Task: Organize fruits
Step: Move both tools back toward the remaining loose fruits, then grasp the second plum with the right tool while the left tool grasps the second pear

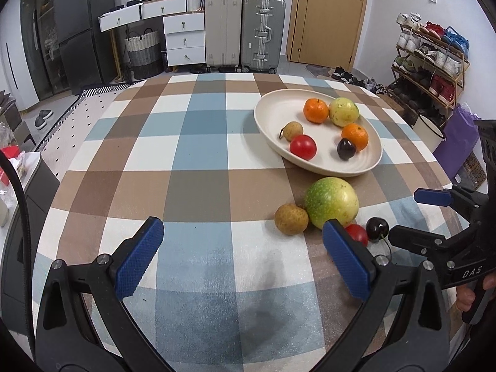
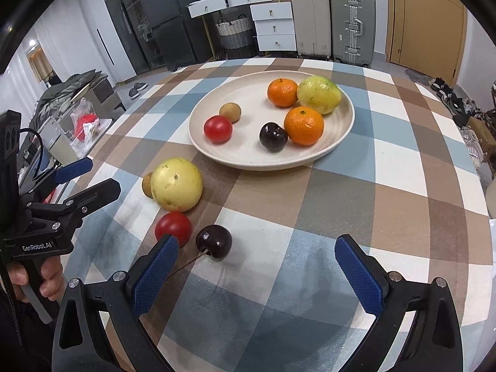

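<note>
**Four fruits left outside the plate**

Both grippers — left (image 1: 241, 255) and right (image 2: 259, 274) — hang wide and empty over the cloth. Nearest the right one lies the cherry (image 2: 214, 241), beside a tomato (image 2: 173, 228), guava (image 2: 176, 184) and longan (image 2: 147, 185). Six fruits sit in the plate (image 2: 217, 155). Next, I judge: straddle the cherry, close gently — it may roll.

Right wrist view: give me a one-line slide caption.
Open right gripper near a dark cherry on the checked cloth, six fruits already in the cream plate.
</note>
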Demonstrator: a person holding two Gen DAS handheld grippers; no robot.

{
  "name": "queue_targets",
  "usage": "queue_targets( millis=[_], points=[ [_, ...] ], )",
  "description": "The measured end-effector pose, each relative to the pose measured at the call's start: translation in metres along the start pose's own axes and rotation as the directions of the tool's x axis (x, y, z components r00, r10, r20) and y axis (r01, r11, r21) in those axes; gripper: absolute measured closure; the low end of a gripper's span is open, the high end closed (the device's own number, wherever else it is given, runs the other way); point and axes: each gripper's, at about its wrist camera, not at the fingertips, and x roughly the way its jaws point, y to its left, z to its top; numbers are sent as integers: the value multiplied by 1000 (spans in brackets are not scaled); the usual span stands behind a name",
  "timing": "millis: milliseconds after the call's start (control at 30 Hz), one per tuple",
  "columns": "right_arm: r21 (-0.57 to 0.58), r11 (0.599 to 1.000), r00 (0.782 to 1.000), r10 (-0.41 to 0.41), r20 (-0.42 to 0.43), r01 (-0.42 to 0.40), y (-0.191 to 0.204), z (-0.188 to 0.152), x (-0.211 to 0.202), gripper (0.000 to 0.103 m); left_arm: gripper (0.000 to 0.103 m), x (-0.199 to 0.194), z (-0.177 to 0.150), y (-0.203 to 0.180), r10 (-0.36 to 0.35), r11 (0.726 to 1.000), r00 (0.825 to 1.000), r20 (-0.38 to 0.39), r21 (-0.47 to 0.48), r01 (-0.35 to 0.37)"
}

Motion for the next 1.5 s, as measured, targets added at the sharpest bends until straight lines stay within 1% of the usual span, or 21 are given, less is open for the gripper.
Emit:
queue_targets(
  millis=[500,600,700,767,933,1133,1267,1300,1333,1400,1433,1500],
  points=[
    [-81,996,996,-54,-77,48,10,-3,25,1,1,23,-7,-4,4,1000,998,-58,22,-3],
    [-110,992,994,-72,-78,63,14,-4,27,1,1,28,-6,-4,7,1000,998,-68,30,-5],
    [-140,985,991,-111,-77,99,16,-6,29,1,1,34,-4,-6,7,999,997,-80,36,-4],
    [-155,983,991,-115,-67,104,18,-7,28,1,1,39,-2,-8,4,999,996,-88,43,0],
    [-148,984,992,-108,-63,98,15,-8,28,2,1,48,0,-15,16,997,994,-109,77,-7],
    [-156,985,995,-77,-59,67,16,-7,25,13,2,56,2,-17,4,996,992,-126,88,7],
    [-161,986,997,-58,-46,50,18,-6,23,22,20,58,1,-21,-18,994,992,-128,101,31],
    [-160,986,998,-52,-43,45,18,-6,22,24,27,57,2,-21,-24,994,992,-123,105,37],
    [-159,986,998,-46,-39,40,17,-6,22,25,29,56,2,-23,-31,993,992,-118,113,44],
    [-157,987,999,-34,-35,28,17,-5,21,30,45,55,2,-25,-48,990,992,-115,127,63],
    [-157,987,999,-28,-33,22,17,-5,21,31,49,54,2,-27,-57,988,992,-111,134,72],
    [-157,988,999,-20,-31,15,17,-5,20,33,66,52,2,-30,-72,985,992,-107,146,88]
  ],
)
